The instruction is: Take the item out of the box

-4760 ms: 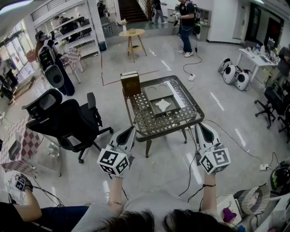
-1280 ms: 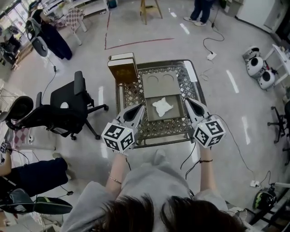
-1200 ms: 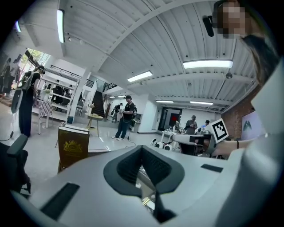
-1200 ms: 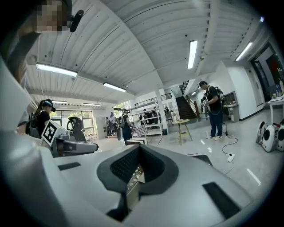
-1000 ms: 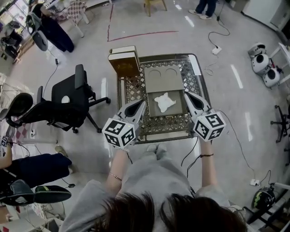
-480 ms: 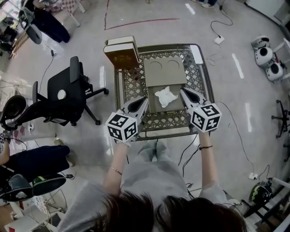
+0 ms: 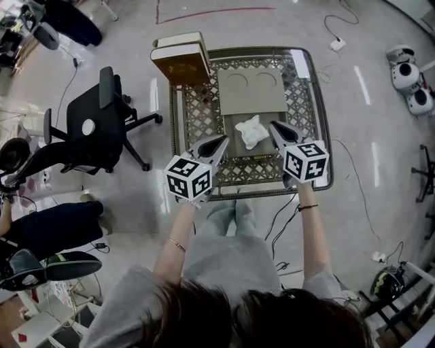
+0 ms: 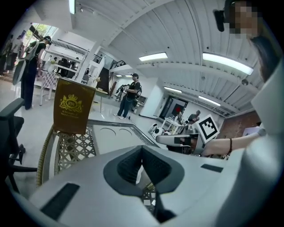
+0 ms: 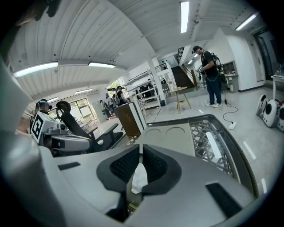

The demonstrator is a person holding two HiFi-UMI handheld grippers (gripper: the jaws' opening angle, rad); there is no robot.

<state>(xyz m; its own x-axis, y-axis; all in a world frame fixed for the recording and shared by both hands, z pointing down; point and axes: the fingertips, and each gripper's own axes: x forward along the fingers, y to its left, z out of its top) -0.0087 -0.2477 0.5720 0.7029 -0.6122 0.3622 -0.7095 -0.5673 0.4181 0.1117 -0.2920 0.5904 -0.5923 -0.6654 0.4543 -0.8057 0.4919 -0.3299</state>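
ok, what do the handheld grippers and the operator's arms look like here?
Both match: the left gripper and right gripper have pale grey tapered shells, black ribbed pads and a white cube with black square markers at the rear. The person wears a grey top, a thin bracelet on the left wrist and a dark band on the right.

**A:** what kind of place is this, any idea?

**B:** open-plan office / robotics lab imo. Black swivel office chairs (image 7: 102, 129) on a shiny floor (image 7: 367, 204), well left of the fingers (image 7: 212, 145) of the left gripper (image 7: 223, 139). White pod-shaped machines (image 7: 406, 68) sit well right of the right gripper (image 7: 272, 126), w/ a cable (image 7: 336, 42) trailing nearby.

**A:** not a home then?

**B:** nah. Strip lights (image 9: 184, 15) on a slatted ceiling, shelving (image 9: 148, 95) far ahead of the fingertips, a person w/ a backpack (image 9: 208, 75) standing around, and a red tape line (image 7: 204, 11) on the floor.
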